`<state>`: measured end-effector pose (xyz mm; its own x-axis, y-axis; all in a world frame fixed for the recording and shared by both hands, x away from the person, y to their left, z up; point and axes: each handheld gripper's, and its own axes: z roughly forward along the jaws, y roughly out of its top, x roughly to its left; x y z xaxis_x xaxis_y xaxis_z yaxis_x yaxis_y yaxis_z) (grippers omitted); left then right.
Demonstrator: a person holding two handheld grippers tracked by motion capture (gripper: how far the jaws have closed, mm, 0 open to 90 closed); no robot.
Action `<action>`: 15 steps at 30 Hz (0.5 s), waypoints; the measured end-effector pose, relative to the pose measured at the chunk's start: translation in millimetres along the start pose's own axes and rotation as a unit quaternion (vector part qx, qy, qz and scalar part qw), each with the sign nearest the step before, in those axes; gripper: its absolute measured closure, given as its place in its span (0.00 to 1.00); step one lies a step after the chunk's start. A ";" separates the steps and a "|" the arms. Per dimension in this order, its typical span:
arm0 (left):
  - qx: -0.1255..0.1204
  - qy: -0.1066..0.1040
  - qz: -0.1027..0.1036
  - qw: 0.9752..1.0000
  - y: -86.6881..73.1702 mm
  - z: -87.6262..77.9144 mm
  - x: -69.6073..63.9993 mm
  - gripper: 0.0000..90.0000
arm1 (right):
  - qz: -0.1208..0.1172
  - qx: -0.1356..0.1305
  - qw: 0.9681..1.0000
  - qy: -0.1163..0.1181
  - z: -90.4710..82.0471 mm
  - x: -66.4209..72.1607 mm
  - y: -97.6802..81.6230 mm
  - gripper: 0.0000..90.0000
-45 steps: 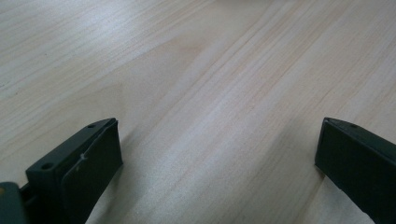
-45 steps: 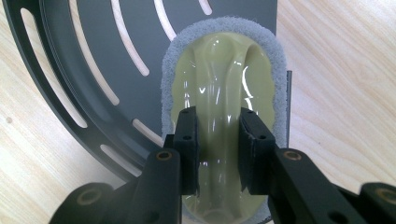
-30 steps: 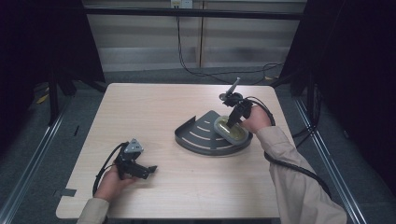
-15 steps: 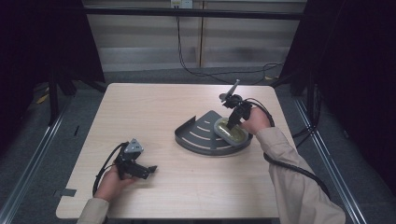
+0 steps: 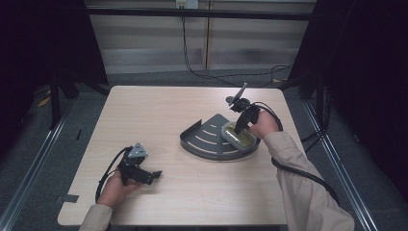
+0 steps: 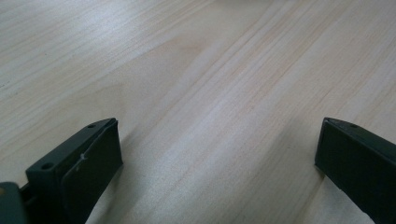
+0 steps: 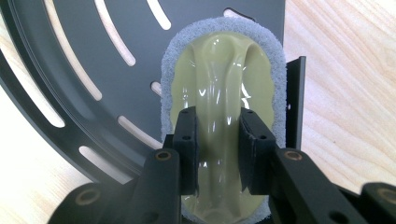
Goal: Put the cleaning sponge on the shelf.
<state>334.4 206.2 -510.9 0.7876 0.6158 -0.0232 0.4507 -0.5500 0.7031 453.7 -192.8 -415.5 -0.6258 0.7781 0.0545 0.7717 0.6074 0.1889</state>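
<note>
The right claw (image 7: 217, 149) is squeezed tight on the raised middle ridge of the yellow scrubber (image 7: 222, 93), which lies on the dark slotted tray (image 5: 202, 139) at the right of the worktop (image 5: 144, 110). The left claw (image 6: 210, 158) rests wide apart, holding nothing, near the left edge. To lift well, go straight up and keep squeezing the ridge.

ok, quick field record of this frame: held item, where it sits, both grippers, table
held item: yellow-green scrubber with grey pad, ridge handle on top
location: inside dark slotted quarter-round tray, near its straight wall
right gripper: jaws shut on the scrubber's ridge
left gripper: jaws open, nothing between them, low over bare wood
table: light wood
</note>
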 end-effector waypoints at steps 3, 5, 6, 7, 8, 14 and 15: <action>0.001 0.000 0.002 1.000 0.1 -0.1 0.2 0.00 | 0.000 -0.001 1.000 0.000 0.3 -0.5 -0.3 0.80; 0.001 0.000 0.002 1.000 0.0 -0.1 0.2 0.00 | -0.001 -0.001 1.000 -0.001 1.2 -1.3 -0.7 0.80; 0.001 0.000 0.002 1.000 0.0 -0.1 0.2 0.00 | -0.002 0.001 1.000 -0.001 2.2 -1.7 -1.1 0.80; 0.001 0.000 0.002 1.000 0.0 -0.1 0.2 0.00 | -0.002 0.001 1.000 -0.001 2.2 -1.7 -1.1 0.80; 0.001 0.000 0.002 1.000 0.0 -0.1 0.2 0.00 | -0.002 0.002 1.000 -0.001 2.4 -1.8 -1.2 0.80; 0.001 0.000 0.002 1.000 0.0 -0.1 0.2 0.00 | 0.002 0.002 1.000 0.000 4.8 -3.5 -3.2 0.80; 0.001 0.000 0.002 1.000 0.0 -0.1 0.2 0.00 | 0.002 0.002 1.000 0.000 4.8 -3.5 -3.2 0.80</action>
<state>334.5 206.4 -510.8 0.7895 0.6134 -0.0210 0.4488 -0.5536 0.7015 453.9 -196.7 -421.1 -0.6226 0.7805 0.0559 0.7746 0.6047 0.1852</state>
